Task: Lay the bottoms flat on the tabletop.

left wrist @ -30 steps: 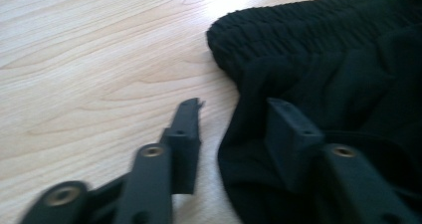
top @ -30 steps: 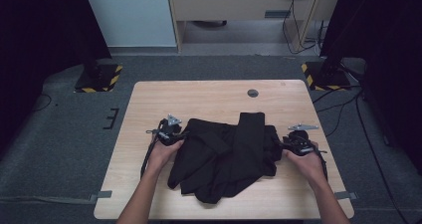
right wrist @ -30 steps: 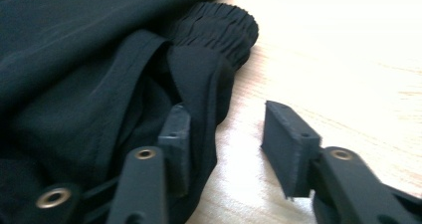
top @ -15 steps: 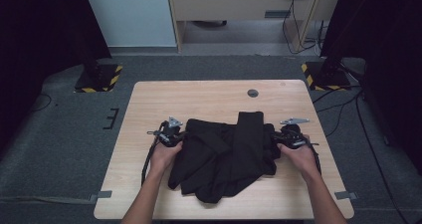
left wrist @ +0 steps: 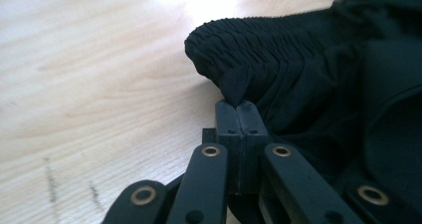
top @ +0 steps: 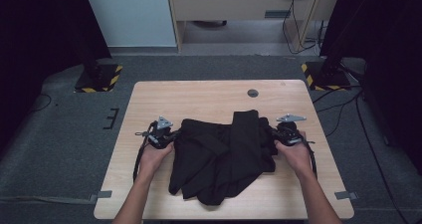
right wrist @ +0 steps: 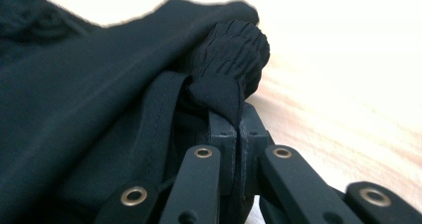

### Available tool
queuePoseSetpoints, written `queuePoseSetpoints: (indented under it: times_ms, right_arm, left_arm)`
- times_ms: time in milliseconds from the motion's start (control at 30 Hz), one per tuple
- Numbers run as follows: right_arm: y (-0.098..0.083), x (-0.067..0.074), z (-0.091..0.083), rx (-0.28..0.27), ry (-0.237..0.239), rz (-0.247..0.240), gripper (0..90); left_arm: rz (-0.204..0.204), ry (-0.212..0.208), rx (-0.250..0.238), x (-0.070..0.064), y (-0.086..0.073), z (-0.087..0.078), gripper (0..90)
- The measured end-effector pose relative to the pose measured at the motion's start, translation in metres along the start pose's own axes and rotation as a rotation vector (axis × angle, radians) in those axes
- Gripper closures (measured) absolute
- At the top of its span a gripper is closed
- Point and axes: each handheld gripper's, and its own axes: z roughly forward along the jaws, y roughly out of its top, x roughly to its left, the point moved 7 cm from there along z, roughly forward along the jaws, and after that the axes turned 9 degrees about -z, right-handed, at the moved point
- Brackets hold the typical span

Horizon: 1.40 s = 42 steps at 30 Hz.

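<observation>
High view first: you see the whole black garment (top: 221, 157) lying crumpled on the near half of the pale wooden worktop (top: 199, 97), with one folded strip running up towards the far edge. Your left tongs (top: 172, 136) meet its left edge and your right tongs (top: 272, 137) meet its right edge, each with a hand behind it and a grey three-cornered plate on top; from up here the jaws are too small to judge. A small dark round disc (top: 253, 92) sits on the bare wood well beyond the cloth, and the grey floor (top: 69, 129) with two yellow-and-black striped stand bases lies around the worktop. Left gripper view brings you what the high one cannot: your left tongs (left wrist: 240, 105) are clenched, the two black jaws pressed flat together with a small fold of the garment (left wrist: 318, 79) pinched at their tips, just below a ribbed, gathered band, and the wood grain of the worktop (left wrist: 89, 84) lies close behind. Right gripper view gives the matching close look: your right tongs (right wrist: 238, 122) have just been closing and now grip a tuck of the garment (right wrist: 89, 114) beside another gathered band, with a flat stitched strap hanging down to the left of the jaws and the worktop (right wrist: 348, 114) washed out bright behind.
</observation>
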Motion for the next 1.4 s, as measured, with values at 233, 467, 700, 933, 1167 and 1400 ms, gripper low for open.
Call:
queuePoseSetpoints:
  times_ms: [233,467,700,933,1167,1400]
  right_arm:
    - [0.024,0.005,-0.019,-0.096,0.016,-0.022,88.3]
    - [0.04,0.005,-0.039,-0.152,0.016,-0.033,88.3]
    - [0.059,0.004,-0.06,-0.202,0.011,-0.05,88.4]
    - [0.08,-0.001,-0.08,-0.238,-0.006,-0.07,88.4]
    - [0.092,-0.004,-0.091,-0.259,-0.014,-0.081,88.4]
    - [0.096,-0.004,-0.095,-0.27,-0.015,-0.088,88.4]
  left_arm:
    - [0.043,-0.018,-0.056,-0.011,0.023,-0.023,90.0]
    - [0.081,-0.03,-0.111,-0.026,0.049,-0.047,90.0]
    - [0.113,-0.021,-0.144,-0.032,0.073,-0.068,90.0]
    - [0.11,-0.012,-0.176,-0.031,0.089,-0.081,90.0]
    - [0.099,-0.007,-0.183,-0.028,0.095,-0.085,90.0]
    - [0.1,-0.003,-0.19,-0.027,0.098,-0.085,90.0]
